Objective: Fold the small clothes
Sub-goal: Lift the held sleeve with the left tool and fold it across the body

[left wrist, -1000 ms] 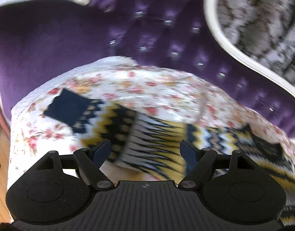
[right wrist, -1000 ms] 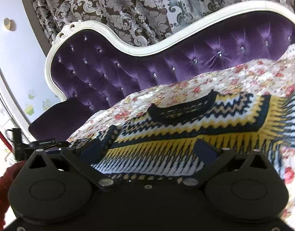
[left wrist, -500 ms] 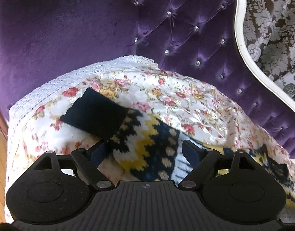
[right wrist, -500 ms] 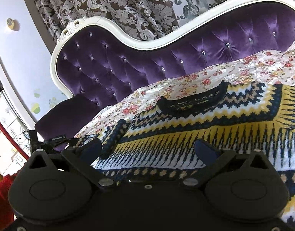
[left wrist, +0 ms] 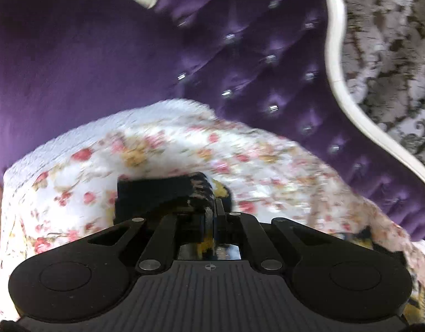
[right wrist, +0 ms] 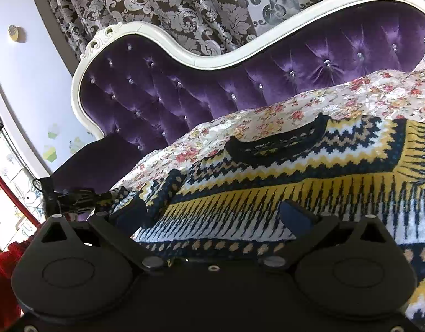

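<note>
The sweater [right wrist: 281, 182] lies flat on the flowery blanket [left wrist: 267, 166] on the purple sofa [right wrist: 157, 102]. The left tongs [left wrist: 211, 215] pinch its sleeve [left wrist: 162, 193]. The right tongs [right wrist: 212, 215] gape apart over its hem.

The right claw [right wrist: 213, 215], jaws spread wide, hovers over the patterned sweater [right wrist: 309, 177] on the floral cover [right wrist: 378, 94].

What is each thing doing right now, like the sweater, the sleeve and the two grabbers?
Sweater: spread flat on the floral cover, unfolded.
Sleeve: its end pinched in the left gripper.
Left gripper: just closed, shut on the sleeve.
Right gripper: open, holding nothing, over the sweater.
Floral cover: draped over the purple sofa.
</note>
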`<state>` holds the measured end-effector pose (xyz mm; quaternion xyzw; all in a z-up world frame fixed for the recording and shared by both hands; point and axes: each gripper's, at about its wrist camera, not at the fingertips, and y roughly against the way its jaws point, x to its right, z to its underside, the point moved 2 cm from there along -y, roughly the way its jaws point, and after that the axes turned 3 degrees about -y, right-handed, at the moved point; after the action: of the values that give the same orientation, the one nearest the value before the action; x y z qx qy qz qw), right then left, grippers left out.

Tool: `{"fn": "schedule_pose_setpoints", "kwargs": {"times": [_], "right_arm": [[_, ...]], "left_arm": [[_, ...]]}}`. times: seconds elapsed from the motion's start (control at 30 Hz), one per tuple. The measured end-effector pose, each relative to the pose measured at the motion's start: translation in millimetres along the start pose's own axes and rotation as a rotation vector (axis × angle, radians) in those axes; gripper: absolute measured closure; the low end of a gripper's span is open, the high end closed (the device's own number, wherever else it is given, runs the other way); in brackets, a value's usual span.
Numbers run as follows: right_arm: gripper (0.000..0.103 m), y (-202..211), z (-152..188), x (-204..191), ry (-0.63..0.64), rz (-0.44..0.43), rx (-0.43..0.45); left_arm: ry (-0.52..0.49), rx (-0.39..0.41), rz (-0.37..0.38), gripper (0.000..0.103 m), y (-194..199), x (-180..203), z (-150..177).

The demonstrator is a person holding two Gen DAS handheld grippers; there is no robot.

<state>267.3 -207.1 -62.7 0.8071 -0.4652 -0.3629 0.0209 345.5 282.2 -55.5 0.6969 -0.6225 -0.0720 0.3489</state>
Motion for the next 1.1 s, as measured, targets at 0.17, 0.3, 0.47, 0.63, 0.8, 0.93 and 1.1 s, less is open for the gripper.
{"fn": "schedule_pose_setpoints", "kwargs": {"times": [0.17,0.3,0.47,0.63,0.8,0.93,1.1], "right_arm": [[0.0,10.2,-8.8,3.4,-0.009,0.044,0.026],[0.0,15.6,-14.7,11.3,-0.013,0.104,0.011],[0.0,21.9,-22.6,25.3,-0.001,0.194,-0.006],[0.0,36.4,-34.1,39.2,-0.019,0.24,0.032],[0.0,46.9,-43.2,51.7,-0.032,0.289,0.061],[0.0,51.8,-48.5,61.9,-0.071,0.297,0.076],[0.0,61.8,-54.0,72.7,-0.116,0.297,0.107]], "left_arm": [[-0.073,0.05,0.061,0.098,34.9,52.1,-16.4],[-0.118,0.069,0.131,0.098,56.1,105.6,-24.9],[-0.178,0.08,0.207,0.098,69.2,172.1,-22.7],[-0.234,0.067,0.274,0.098,71.2,228.8,-8.7],[-0.288,0.029,0.323,0.098,64.7,279.7,19.6],[-0.337,-0.006,0.351,0.098,55.6,311.3,49.9],[-0.399,-0.048,0.36,0.098,37.1,343.5,87.5]]}}
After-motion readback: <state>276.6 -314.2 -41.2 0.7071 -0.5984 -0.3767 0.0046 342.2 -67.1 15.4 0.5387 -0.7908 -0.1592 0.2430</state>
